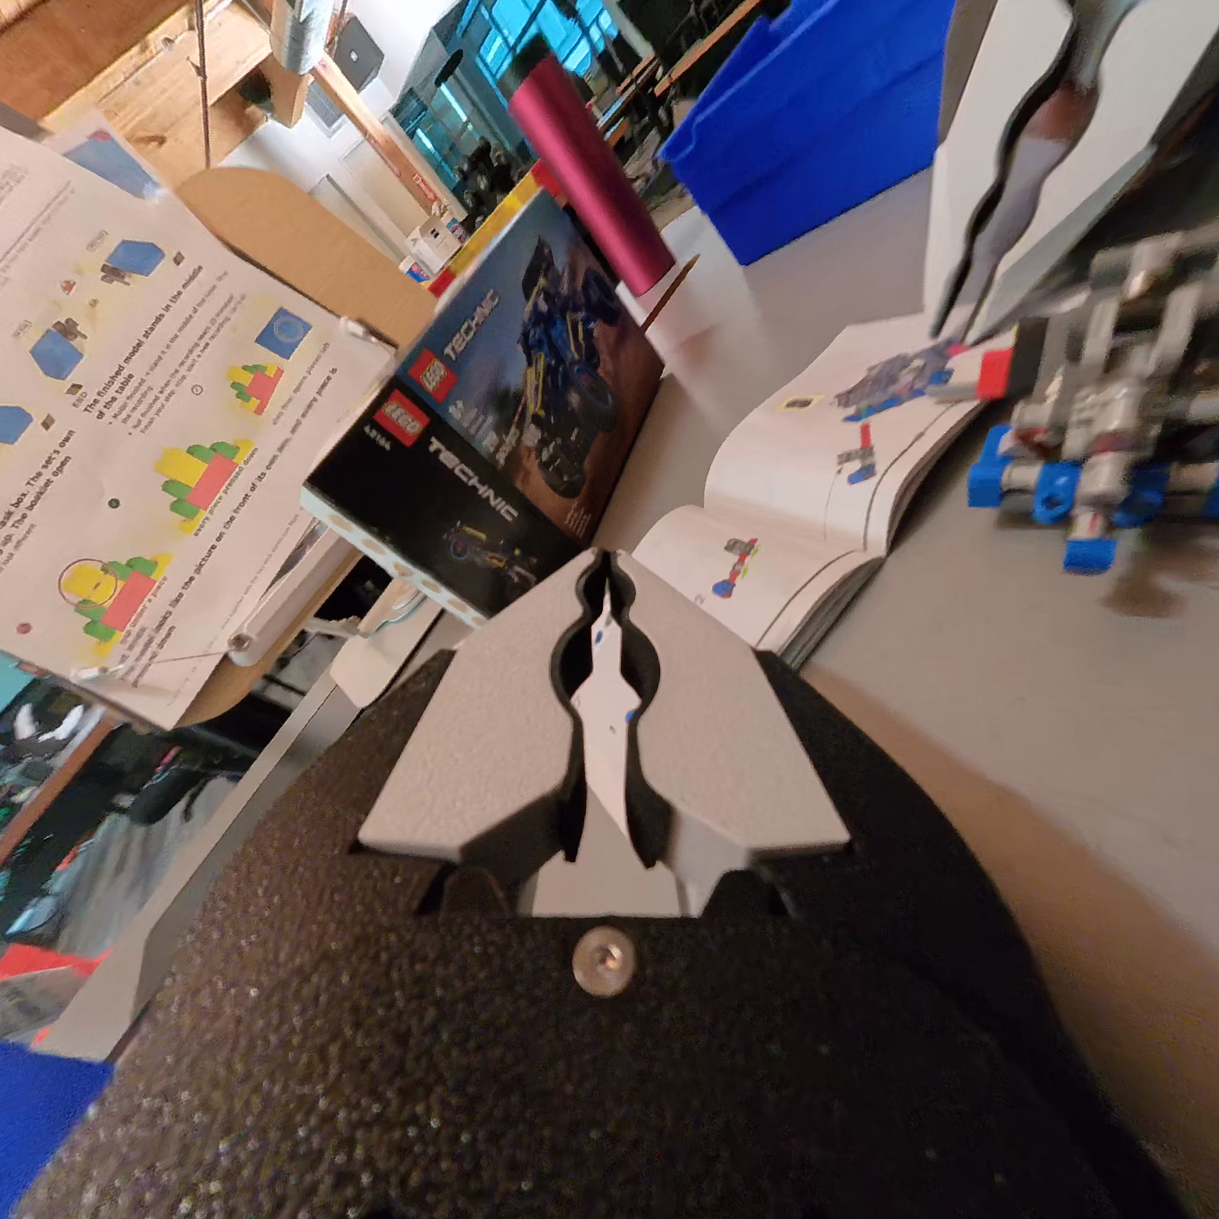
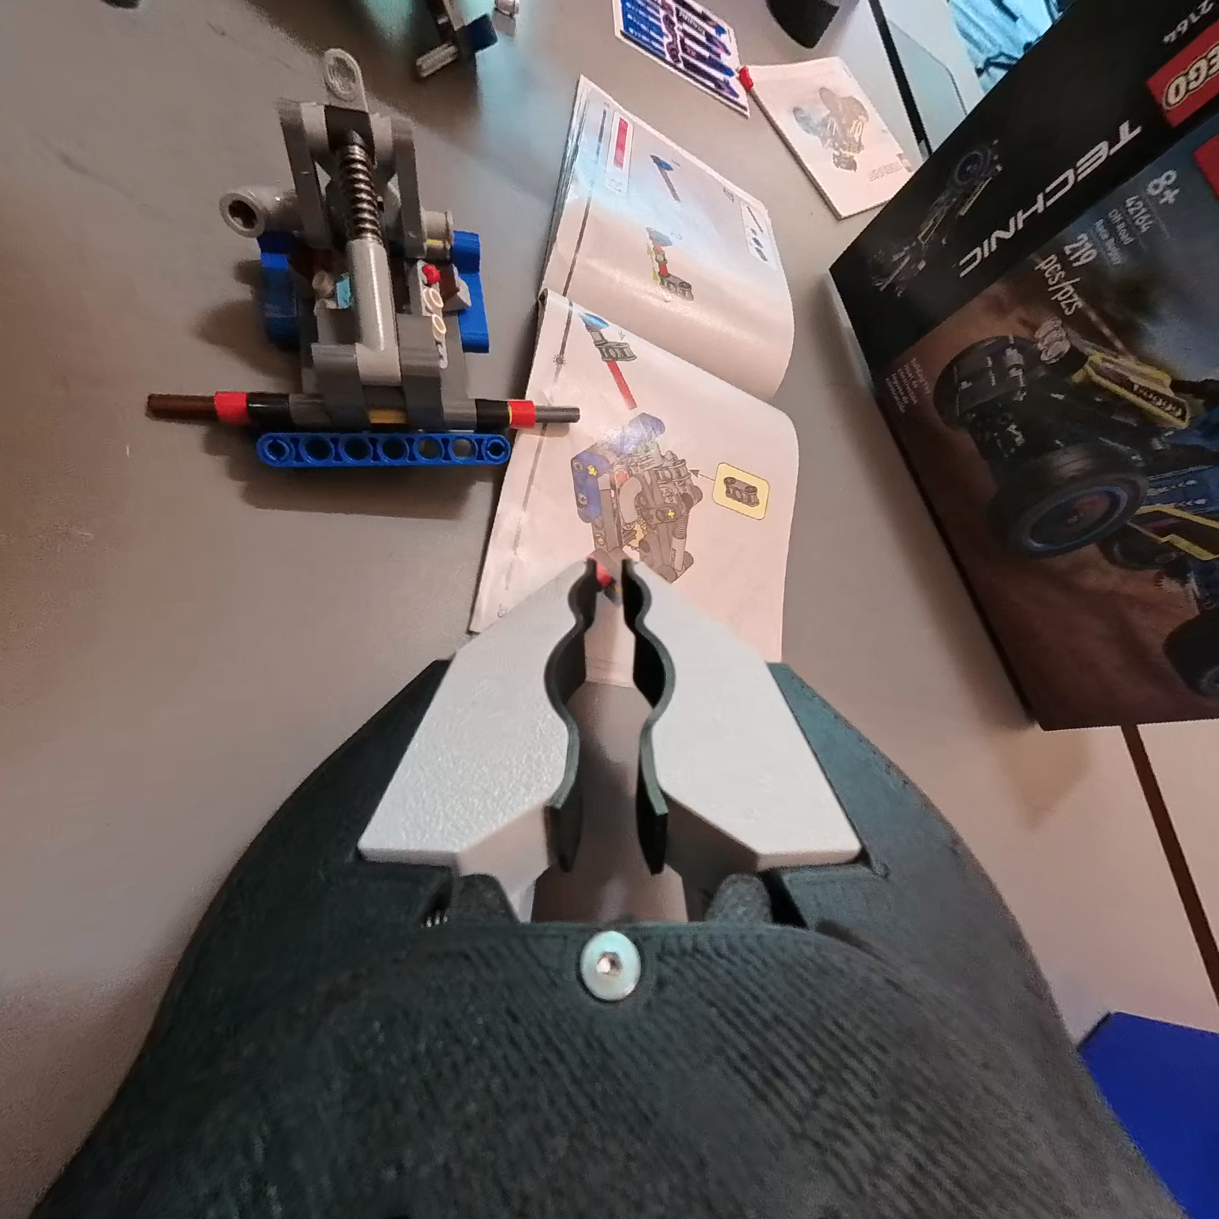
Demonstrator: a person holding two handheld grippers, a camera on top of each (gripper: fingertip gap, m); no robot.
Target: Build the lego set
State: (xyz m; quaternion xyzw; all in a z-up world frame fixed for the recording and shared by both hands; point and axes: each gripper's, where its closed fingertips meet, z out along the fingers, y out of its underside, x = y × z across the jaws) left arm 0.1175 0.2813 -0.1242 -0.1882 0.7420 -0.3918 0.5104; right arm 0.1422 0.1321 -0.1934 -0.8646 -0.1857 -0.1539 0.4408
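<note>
The partly built grey and blue lego model (image 2: 369, 297) stands on the grey table (image 2: 165, 659), with a long axle with red bushes and a blue beam (image 2: 382, 450) at its front. It shows blurred in the left wrist view (image 1: 1108, 422). The open instruction booklet (image 2: 692, 343) lies right of it. My right gripper (image 2: 608, 566) is over the booklet's lower page, jaws closed to a narrow slit and empty; the red between the tips is print. It also shows in the left wrist view (image 1: 950, 323). My left gripper (image 1: 608, 561) is shut and empty, before the booklet (image 1: 791, 475).
The set's box (image 2: 1055, 396) stands right of the booklet, also in the left wrist view (image 1: 501, 422). A sticker sheet (image 2: 679, 46), a small leaflet (image 2: 831, 138) and a small sub-assembly (image 2: 455, 39) lie farther back. A blue bin (image 1: 811, 132), a magenta cylinder (image 1: 587, 178) and a propped sheet (image 1: 132, 396) stand around.
</note>
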